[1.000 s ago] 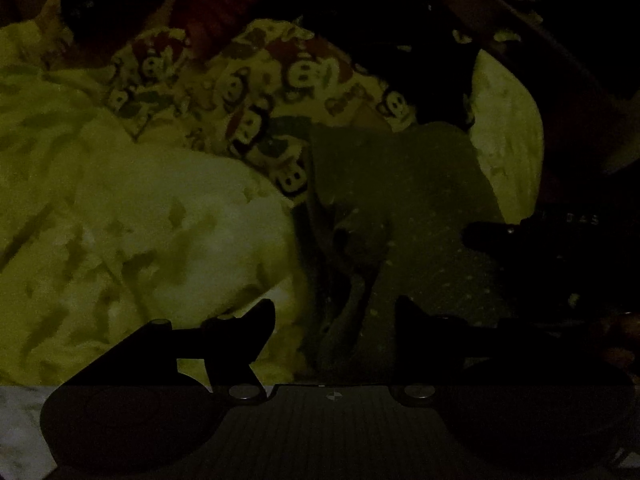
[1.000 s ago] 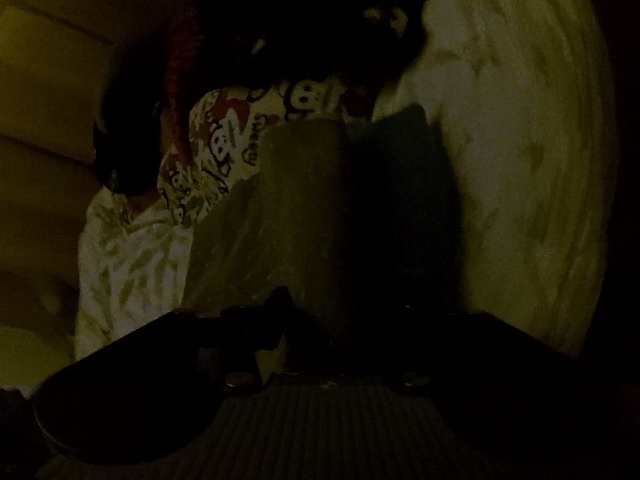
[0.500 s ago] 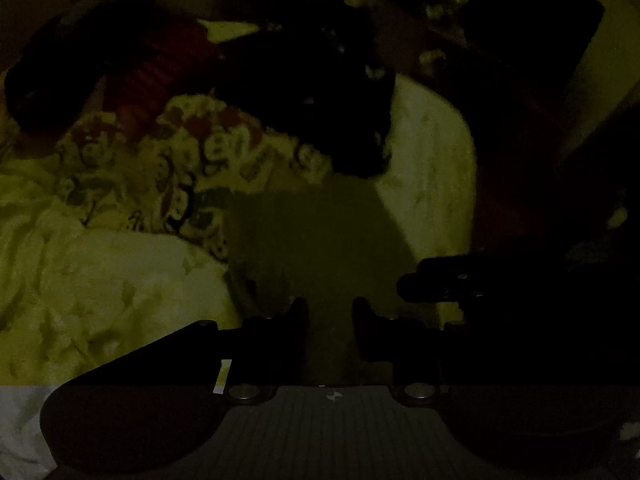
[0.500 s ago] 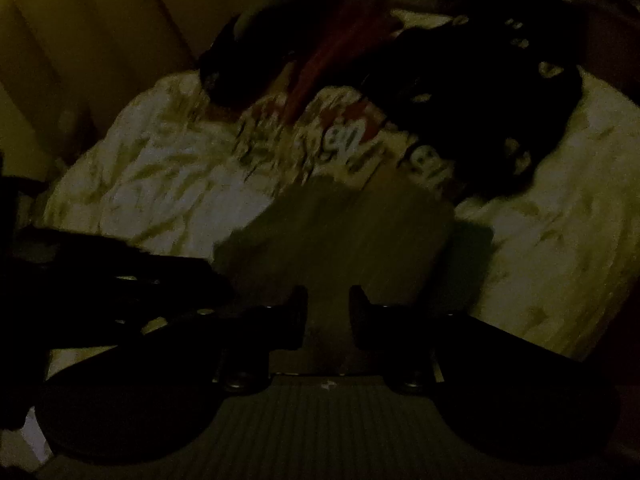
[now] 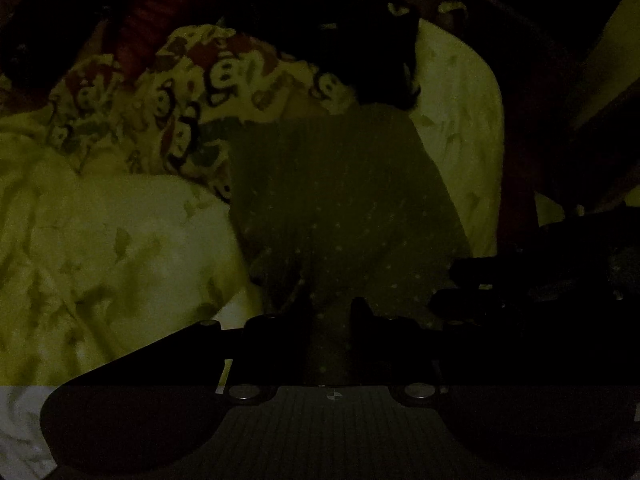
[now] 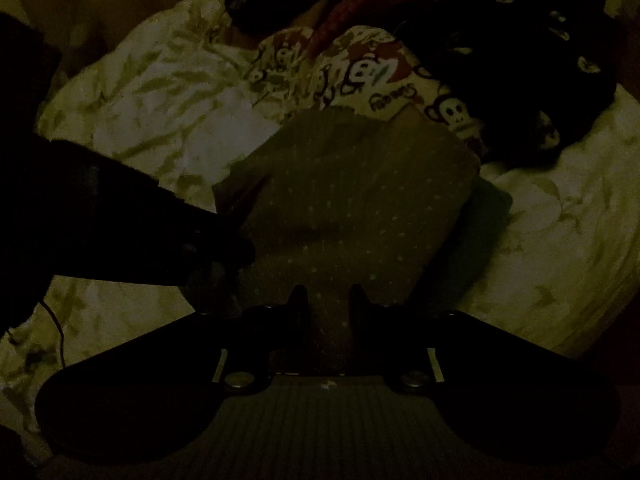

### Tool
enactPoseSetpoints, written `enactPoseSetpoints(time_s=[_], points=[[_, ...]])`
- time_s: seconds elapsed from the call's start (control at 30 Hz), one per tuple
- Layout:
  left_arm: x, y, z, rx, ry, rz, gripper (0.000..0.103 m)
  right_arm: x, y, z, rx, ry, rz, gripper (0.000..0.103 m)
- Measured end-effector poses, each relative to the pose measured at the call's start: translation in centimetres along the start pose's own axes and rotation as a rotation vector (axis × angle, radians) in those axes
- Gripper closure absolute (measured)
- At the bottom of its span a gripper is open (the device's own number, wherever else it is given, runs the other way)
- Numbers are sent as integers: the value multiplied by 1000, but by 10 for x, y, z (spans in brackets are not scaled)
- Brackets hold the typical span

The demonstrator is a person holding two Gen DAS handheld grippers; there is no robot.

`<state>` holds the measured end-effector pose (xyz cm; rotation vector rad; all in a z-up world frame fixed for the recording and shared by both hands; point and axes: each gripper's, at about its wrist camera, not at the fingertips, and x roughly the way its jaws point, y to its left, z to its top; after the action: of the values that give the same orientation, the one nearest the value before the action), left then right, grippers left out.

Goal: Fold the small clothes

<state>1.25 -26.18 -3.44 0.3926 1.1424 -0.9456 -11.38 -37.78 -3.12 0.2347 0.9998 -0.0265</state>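
The scene is very dark. A small grey-green garment with pale dots hangs spread between my two grippers above a pale bedsheet. My left gripper is shut on its near edge. My right gripper is shut on the same garment, on the edge near its own camera. The right gripper's dark body shows at the right of the left wrist view. The left gripper's body shows at the left of the right wrist view.
A white cloth with a monkey print lies behind the garment. A dark garment and a red knit piece lie further back. The bed's edge runs at the right.
One second ago the left gripper's fingers stood wide apart over the bunched garment; they have since closed on it. The garment has been lifted and now hangs flat between both grippers.
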Motion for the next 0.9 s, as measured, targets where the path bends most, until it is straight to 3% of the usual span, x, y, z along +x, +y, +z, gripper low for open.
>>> enactPoseSetpoints(time_s=[0.43,0.63,0.9], points=[[20,2,-7,2,65,6,6,26,0,-8,-13,74,-14,76],[18,-2,-6,13,66,1,0,26,0,-6,-8,77,-18,76],[-3,-13,-3,34,28,45,0,15,4,4,-10,72,-33,70]])
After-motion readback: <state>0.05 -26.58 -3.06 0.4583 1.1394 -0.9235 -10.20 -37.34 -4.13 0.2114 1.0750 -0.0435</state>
